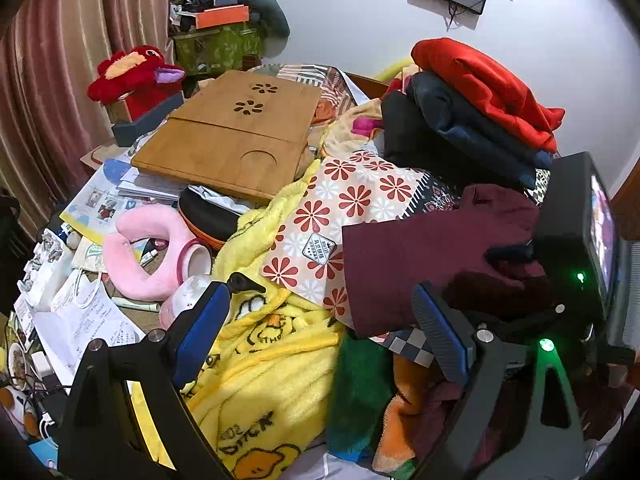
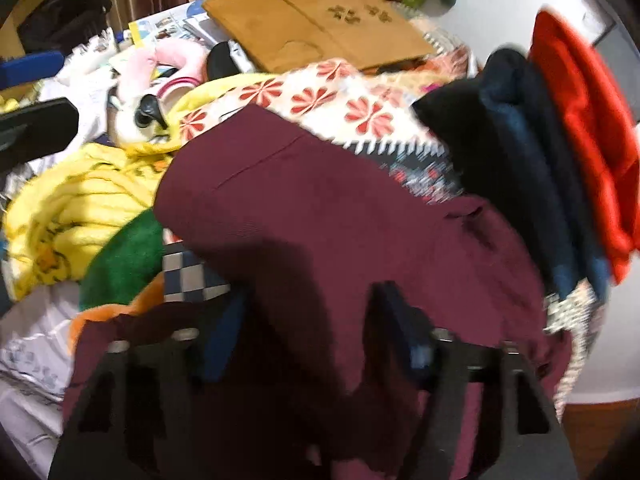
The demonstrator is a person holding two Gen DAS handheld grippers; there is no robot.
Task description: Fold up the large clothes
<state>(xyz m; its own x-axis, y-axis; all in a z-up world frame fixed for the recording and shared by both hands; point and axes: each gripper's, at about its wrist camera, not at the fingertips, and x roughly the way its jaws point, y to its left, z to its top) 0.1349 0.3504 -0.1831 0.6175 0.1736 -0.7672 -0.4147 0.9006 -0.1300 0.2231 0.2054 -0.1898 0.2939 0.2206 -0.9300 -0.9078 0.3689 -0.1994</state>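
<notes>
A maroon garment [image 1: 420, 256] lies partly folded on a cluttered pile of bedding. It fills the middle of the right wrist view [image 2: 320, 208]. My left gripper [image 1: 324, 308] is open and empty above a yellow duck blanket [image 1: 264, 344], left of the garment. My right gripper [image 2: 308, 312] is open with its fingers [image 2: 404, 324] spread over the garment's near part. In the left wrist view the right gripper's body [image 1: 576, 224] sits at the garment's right edge.
A stack of folded red [image 1: 484, 84], navy and black clothes stands at the back right. A wooden lap desk [image 1: 232, 136] lies at the back. A floral cloth [image 1: 352, 196], pink neck pillow [image 1: 136, 252], papers and small items lie left.
</notes>
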